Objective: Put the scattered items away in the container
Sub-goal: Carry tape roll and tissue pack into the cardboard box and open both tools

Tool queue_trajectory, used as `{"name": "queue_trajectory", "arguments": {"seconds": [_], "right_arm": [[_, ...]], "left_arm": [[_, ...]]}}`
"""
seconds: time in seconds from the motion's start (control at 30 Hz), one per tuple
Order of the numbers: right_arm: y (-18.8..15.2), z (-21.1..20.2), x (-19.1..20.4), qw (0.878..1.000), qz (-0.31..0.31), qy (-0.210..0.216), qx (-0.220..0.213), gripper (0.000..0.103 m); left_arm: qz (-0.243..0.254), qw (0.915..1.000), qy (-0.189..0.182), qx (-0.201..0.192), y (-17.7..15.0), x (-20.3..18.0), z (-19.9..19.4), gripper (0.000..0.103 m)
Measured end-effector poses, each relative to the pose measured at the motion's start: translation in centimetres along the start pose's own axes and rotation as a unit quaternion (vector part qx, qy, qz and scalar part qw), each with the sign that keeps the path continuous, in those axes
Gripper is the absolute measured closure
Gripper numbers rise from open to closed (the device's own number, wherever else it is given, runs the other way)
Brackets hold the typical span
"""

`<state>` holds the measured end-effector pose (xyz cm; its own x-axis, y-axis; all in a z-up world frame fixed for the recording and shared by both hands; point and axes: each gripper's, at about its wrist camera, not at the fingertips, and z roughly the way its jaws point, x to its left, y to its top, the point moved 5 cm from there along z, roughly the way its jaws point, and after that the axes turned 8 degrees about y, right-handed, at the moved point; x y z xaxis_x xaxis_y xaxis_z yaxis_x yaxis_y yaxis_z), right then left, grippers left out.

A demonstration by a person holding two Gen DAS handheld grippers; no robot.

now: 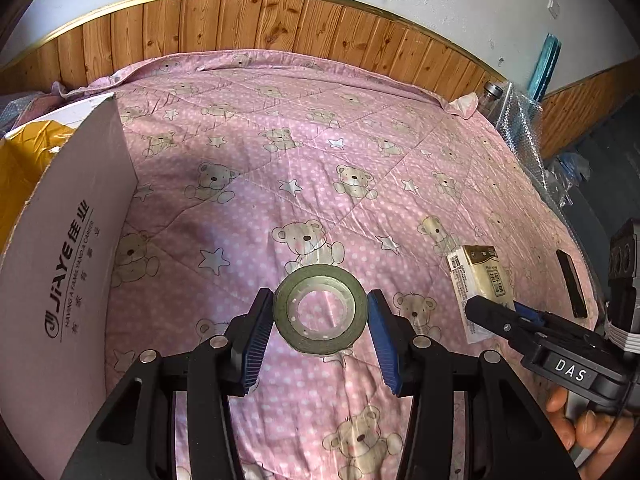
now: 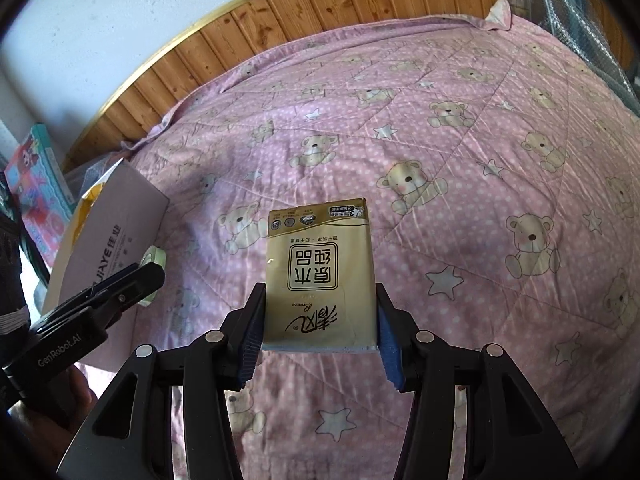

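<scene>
A roll of greenish tape (image 1: 320,306) sits between the blue pads of my left gripper (image 1: 320,294), which is shut on it, both pads pressing its sides just above the pink bear-print quilt (image 1: 320,160). My right gripper (image 2: 320,286) is shut on a gold tissue pack (image 2: 320,264), gripping its near half by both long sides. The white cardboard box (image 1: 60,240) with a yellow lining stands at the left, open at the top. In the right wrist view the box (image 2: 120,216) is to the left, with my left gripper (image 2: 156,272) and the tape roll (image 2: 154,258) beside its wall.
A flat black object (image 1: 572,284) lies near the quilt's right edge. A glass jar (image 1: 490,96) and bubble wrap (image 1: 520,120) are at the far right corner. Wooden panelling (image 1: 280,24) backs the bed. A colourful toy box (image 2: 36,176) stands behind the cardboard box.
</scene>
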<state>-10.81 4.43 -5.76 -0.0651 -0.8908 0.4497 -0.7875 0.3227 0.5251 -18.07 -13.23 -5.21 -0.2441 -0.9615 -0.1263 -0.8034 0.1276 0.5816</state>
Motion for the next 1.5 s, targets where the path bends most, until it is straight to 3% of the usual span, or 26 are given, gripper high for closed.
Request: {"name": "queue_trajectory", "arguments": {"seconds": [0.2,0.43,0.83,1.5], "right_arm": [[-1.9,-0.8,1.8,1.000,-0.013,0.011,0.003,0.051],[-3.5,-1.2,4.3,0.999,-0.037,0.025,0.014,0.051],[-4.5,-2.4,8.9,0.995,-0.086,0.049,0.012,0.051],[-4.0,-4.4,17.8,0.980,-0.179,0.088,-0.002,0.050]], "left_arm": [[-0.010,0.9999,0.005,-0.010,-1.1,0.6,-2.9,0.054],[-0.020,0.9988,0.041,-0.015,-2.1,1.8,-6.3,0.054],[-0.047,0.9954,0.059,-0.058,-2.5,4.3,-12.4,0.054],[-0.084,0.9908,0.065,-0.084,-3.5,7.9,-16.0,0.054]]}}
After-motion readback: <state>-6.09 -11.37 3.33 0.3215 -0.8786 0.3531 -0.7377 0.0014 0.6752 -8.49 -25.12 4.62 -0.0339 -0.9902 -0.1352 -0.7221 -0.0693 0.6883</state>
